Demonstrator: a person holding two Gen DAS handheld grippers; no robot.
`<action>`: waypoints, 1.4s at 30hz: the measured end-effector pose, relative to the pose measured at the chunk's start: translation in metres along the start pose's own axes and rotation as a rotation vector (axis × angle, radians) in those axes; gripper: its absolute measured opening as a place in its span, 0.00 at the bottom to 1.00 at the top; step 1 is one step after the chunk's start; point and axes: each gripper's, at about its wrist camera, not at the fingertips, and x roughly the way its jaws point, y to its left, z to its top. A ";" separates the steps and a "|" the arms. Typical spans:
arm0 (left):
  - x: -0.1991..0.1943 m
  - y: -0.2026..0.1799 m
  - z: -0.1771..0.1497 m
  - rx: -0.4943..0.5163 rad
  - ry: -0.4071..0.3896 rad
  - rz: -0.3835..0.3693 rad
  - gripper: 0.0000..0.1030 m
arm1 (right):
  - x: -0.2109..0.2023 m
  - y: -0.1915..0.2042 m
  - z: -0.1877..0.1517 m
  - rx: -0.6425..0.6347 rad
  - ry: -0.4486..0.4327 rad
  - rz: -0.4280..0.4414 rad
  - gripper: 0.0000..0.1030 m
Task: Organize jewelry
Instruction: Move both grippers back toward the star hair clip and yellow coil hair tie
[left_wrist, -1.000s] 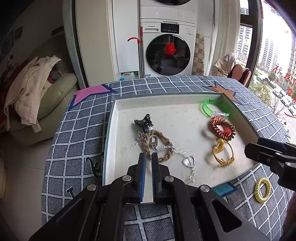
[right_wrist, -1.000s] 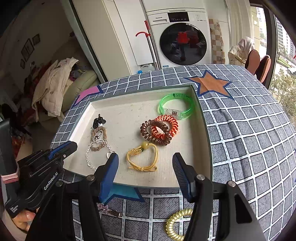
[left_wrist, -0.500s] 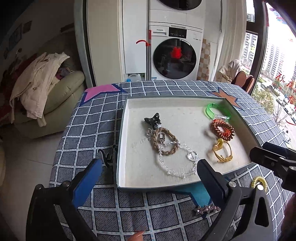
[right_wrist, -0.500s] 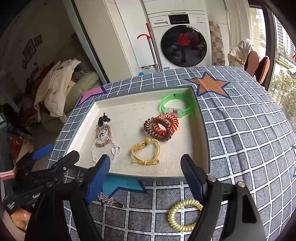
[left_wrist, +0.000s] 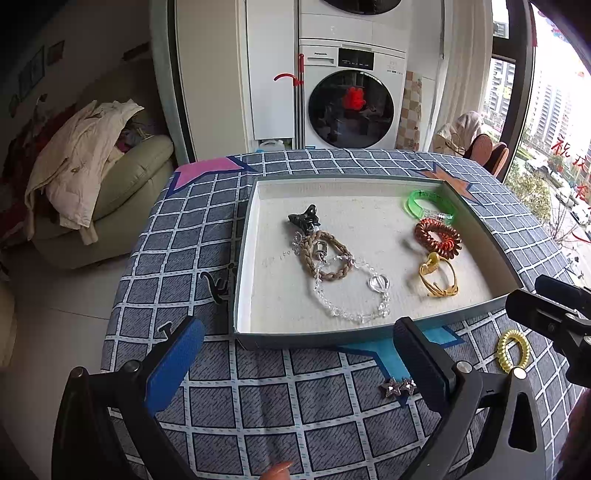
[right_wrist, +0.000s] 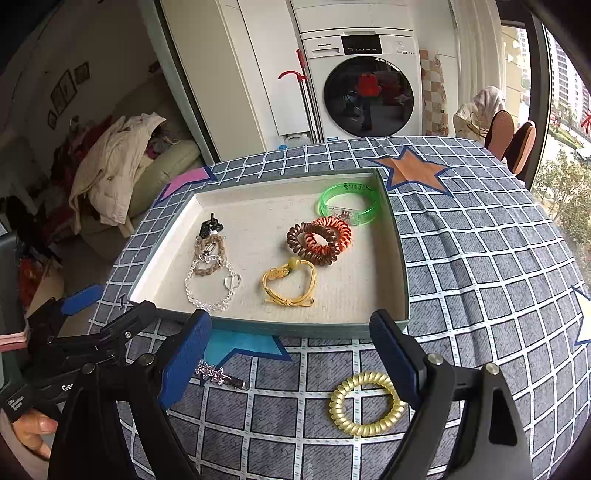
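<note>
- While both grippers hang over the near part of the checked tablecloth (right_wrist: 480, 266), the shallow tray (right_wrist: 400, 258) sits in the middle of it and serves as the landmark.
- Left gripper (left_wrist: 295, 363): jaws spread wide, nothing between them, held just short of the tray's near wall.
- Right gripper (right_wrist: 291, 356): jaws have just been opening and stand wide, nothing gripped; it too is just short of the tray's near wall.
- Inside the tray, toward the left side: a black claw clip (left_wrist: 304, 218), a braided brown bracelet (left_wrist: 327, 258) touching it, and a clear crystal bracelet (left_wrist: 351, 295) overlapping the braided one on its near side.
- Inside the tray, toward the right side: a green translucent bangle (right_wrist: 349, 205) near the far corner, an orange and brown spiral hair tie (right_wrist: 317, 240) just nearer than it, and a yellow cord bracelet (right_wrist: 290, 284) nearer again.
- Outside the tray, on the cloth beside its near wall: a sparkly star hair clip (right_wrist: 218, 374) lies by a blue star patch, close to the right gripper's left finger.
- Also outside the tray, on the near side: a pale yellow spiral hair tie (right_wrist: 365, 402) lies flat, partly behind the right gripper's right finger.
- Beyond the tray, past the table's far edge, stands a white washing machine (left_wrist: 351, 99).
</note>
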 end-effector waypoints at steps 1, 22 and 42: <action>-0.002 -0.001 -0.002 0.000 0.000 0.003 1.00 | -0.001 0.000 -0.001 -0.003 0.001 -0.013 0.87; 0.002 -0.021 -0.047 -0.092 0.198 -0.115 1.00 | -0.012 -0.044 -0.058 0.075 0.114 -0.070 0.87; 0.037 -0.067 -0.035 -0.199 0.277 0.010 1.00 | -0.018 -0.078 -0.065 0.131 0.098 -0.115 0.87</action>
